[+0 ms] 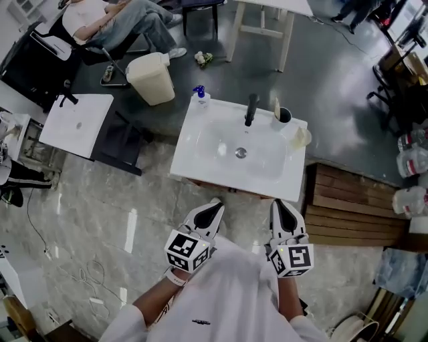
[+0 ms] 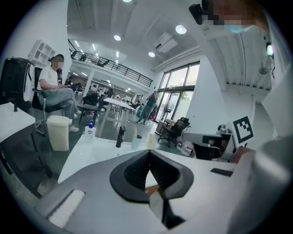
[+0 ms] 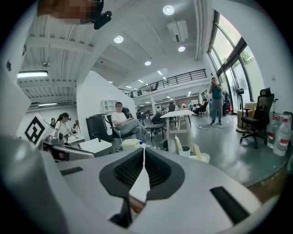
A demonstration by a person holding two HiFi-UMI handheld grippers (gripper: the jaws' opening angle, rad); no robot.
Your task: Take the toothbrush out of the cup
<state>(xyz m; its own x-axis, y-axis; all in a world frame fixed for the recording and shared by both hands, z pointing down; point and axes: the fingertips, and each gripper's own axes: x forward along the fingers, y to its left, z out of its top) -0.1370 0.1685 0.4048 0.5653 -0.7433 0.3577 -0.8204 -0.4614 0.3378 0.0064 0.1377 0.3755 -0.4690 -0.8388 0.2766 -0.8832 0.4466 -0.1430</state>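
The white sink [image 1: 190,152] sits in the middle of the head view. At its back edge there is a black tap [image 1: 251,109]. Left of the tap, on the back left corner, stands a small soap bottle [image 1: 200,98] with a blue top.

The cup [image 1: 283,116] stands on the back right corner of the sink, just right of the tap. The toothbrush [image 1: 275,106] is in the cup. It stands up with its pale handle leaning on the cup's left side. A pale yellow thing [image 1: 302,137] lies on the sink's right edge, just below the cup in the frame. I cannot tell what it is.

Both grippers are low in the frame, below the front edge of the sink and well apart from the cup. The left gripper [image 1: 212,208] is at the lower middle and the right gripper [image 1: 281,208] is just to its right. Both point up the frame toward the sink.

In the left gripper view the fingers [image 2: 137,171] are closed together, tip to tip, with nothing between them. The right gripper's fingers [image 3: 158,171] are the same in the right gripper view: shut and empty.

Above the sink in the head view, to the left, a cream bin [image 1: 152,78] stands on the dark floor. A person [image 1: 124,20] sits in a chair in the top left corner. Brown wooden boards [image 1: 348,207] lie at the right of the sink.
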